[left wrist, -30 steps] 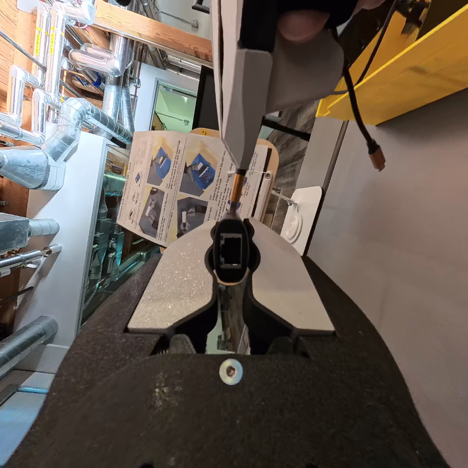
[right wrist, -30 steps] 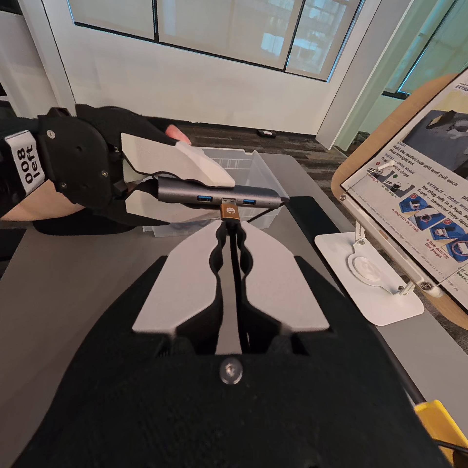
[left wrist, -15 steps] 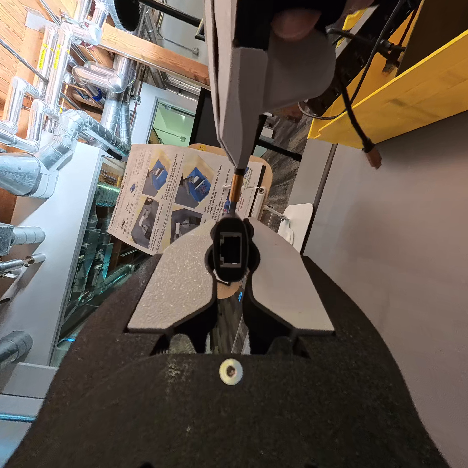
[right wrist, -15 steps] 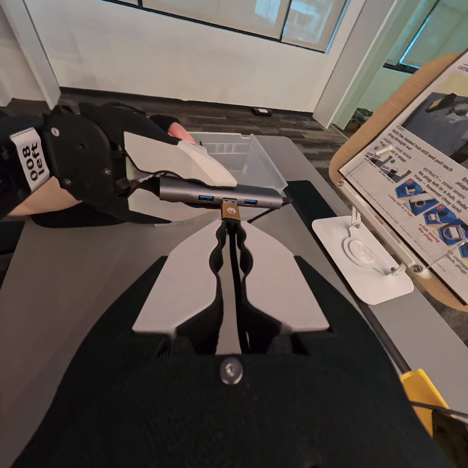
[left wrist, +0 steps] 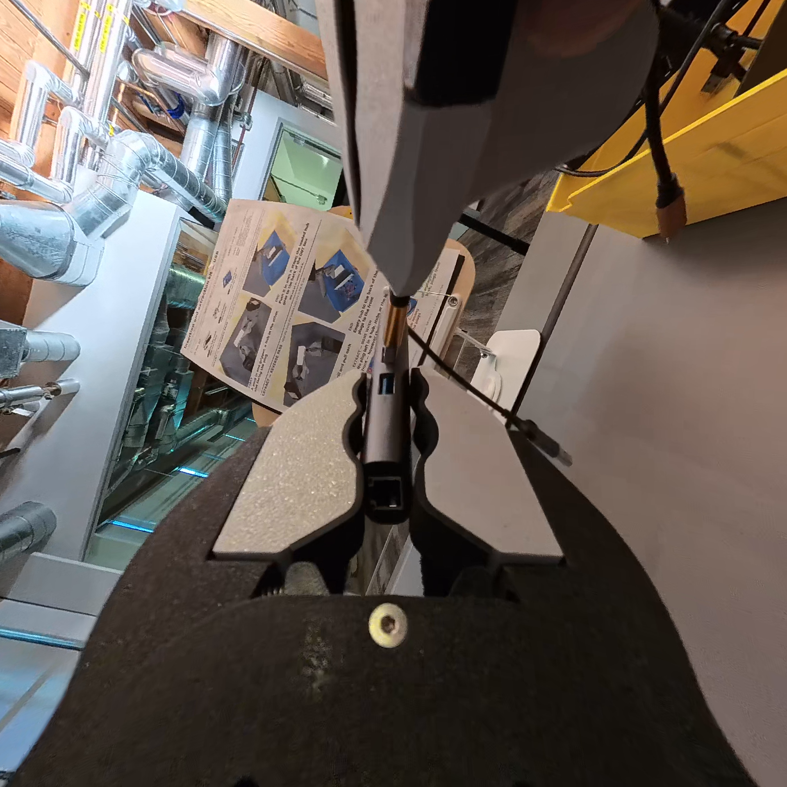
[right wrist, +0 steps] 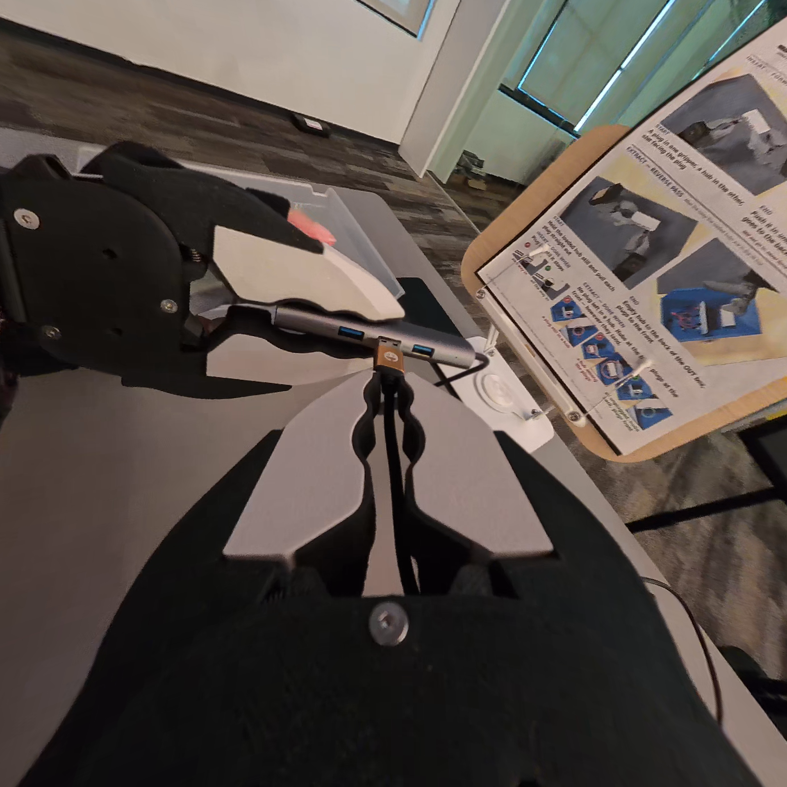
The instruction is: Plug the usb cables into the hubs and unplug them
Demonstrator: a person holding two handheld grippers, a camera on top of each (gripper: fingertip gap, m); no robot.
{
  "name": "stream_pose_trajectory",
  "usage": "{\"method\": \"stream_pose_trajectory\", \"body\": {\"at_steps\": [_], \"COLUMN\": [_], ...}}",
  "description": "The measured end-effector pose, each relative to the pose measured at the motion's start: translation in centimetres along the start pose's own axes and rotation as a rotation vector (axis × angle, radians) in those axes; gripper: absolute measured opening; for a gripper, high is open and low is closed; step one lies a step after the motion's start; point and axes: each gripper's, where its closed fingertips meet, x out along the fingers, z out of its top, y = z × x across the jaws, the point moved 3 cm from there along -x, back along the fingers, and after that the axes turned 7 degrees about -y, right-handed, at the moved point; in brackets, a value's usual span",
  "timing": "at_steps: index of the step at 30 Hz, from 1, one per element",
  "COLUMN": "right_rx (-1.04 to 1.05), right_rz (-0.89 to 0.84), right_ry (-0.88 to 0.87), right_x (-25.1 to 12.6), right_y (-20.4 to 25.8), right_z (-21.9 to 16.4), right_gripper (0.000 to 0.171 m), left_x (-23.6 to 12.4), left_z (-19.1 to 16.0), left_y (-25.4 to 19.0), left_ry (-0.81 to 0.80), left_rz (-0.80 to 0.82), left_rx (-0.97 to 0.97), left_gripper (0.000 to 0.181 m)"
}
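Your left gripper (left wrist: 385, 385) is clamped on the grey hub (left wrist: 384, 430), which lies lengthwise between its fingers with its square end port facing back toward the camera and its far end sticking out past the fingertips. Your right gripper (right wrist: 388, 383) is closed tight on a black cable (right wrist: 394, 460) just behind its gold plug (right wrist: 388, 357), which pokes out ahead of the fingertips. In the right wrist view the plug's metal tip sits at the hub's side, between two blue ports; part of the metal shell is showing, and you cannot tell how deep it is seated. The hub's own thin black lead (left wrist: 477, 389) trails off to the right of your left gripper and ends over the grey bench (left wrist: 681, 426). Beyond the hub stands an instruction sheet (right wrist: 664, 272) on a wooden board, with a white stand base (right wrist: 511, 409) under it and a clear plastic bin (right wrist: 362, 251) behind your left gripper.
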Motion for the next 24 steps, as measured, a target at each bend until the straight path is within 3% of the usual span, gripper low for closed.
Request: {"method": "stream_pose_trajectory", "body": {"at_steps": [15,24], "right_rx": [0.168,0.16], "right_rz": [0.143,0.133], "right_ry": [0.013,0.05], "right_x": [-2.2,-2.2], "right_y": [0.1,0.3], "right_z": [0.6,0.3], "right_gripper": [0.008,0.008], "left_x": [-1.0,-0.9], "left_z": [1.9,1.9], "left_y": [-0.2,-0.6], "left_ry": [-0.125,-0.091], "left_rz": [0.034,0.019], "left_rx": [0.078,0.074], "left_gripper": [0.017,0.018]}}
